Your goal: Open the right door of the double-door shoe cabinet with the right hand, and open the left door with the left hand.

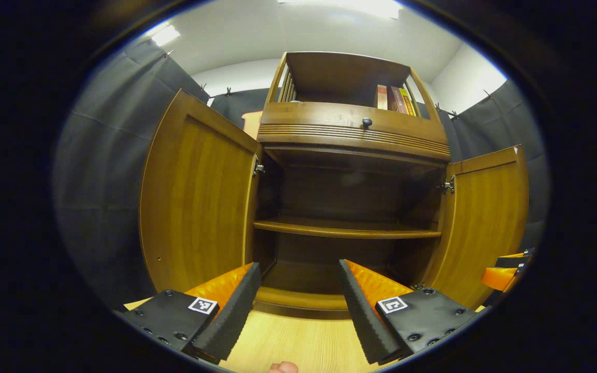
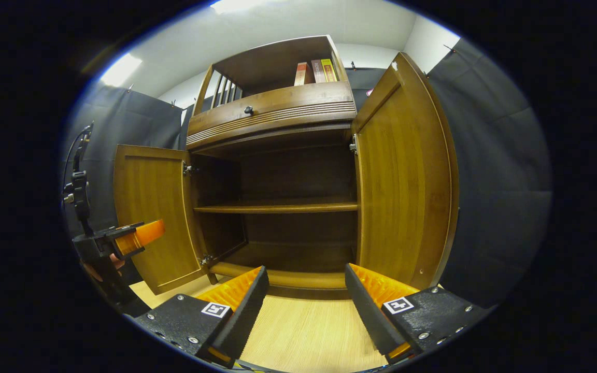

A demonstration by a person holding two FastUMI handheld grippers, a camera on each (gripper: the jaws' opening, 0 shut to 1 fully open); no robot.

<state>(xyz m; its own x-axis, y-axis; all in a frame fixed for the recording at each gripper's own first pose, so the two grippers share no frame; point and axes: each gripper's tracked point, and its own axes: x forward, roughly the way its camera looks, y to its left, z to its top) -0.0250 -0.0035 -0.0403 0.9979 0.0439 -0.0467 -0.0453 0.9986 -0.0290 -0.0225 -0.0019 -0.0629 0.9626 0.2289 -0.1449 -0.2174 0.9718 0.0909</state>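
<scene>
The wooden shoe cabinet (image 1: 353,132) stands ahead with both doors swung wide. Its left door (image 1: 195,194) and right door (image 1: 487,217) hang open, baring a dark inside with one bare shelf (image 1: 345,228). My left gripper (image 1: 298,274) is open, held back from the cabinet in front of its bottom sill, with nothing between its fingers. In the right gripper view the cabinet (image 2: 278,111) shows the left door (image 2: 151,217) and right door (image 2: 407,176) open. My right gripper (image 2: 306,282) is open and holds nothing. The left gripper (image 2: 132,235) appears beside the left door.
A drawer with a round knob (image 1: 366,122) sits above the doors, and books (image 1: 394,98) stand in the top compartment. Light wooden floor (image 1: 298,342) lies before the cabinet. Black cloth walls (image 1: 107,171) enclose both sides. The right gripper's tip (image 1: 506,272) shows past the right door.
</scene>
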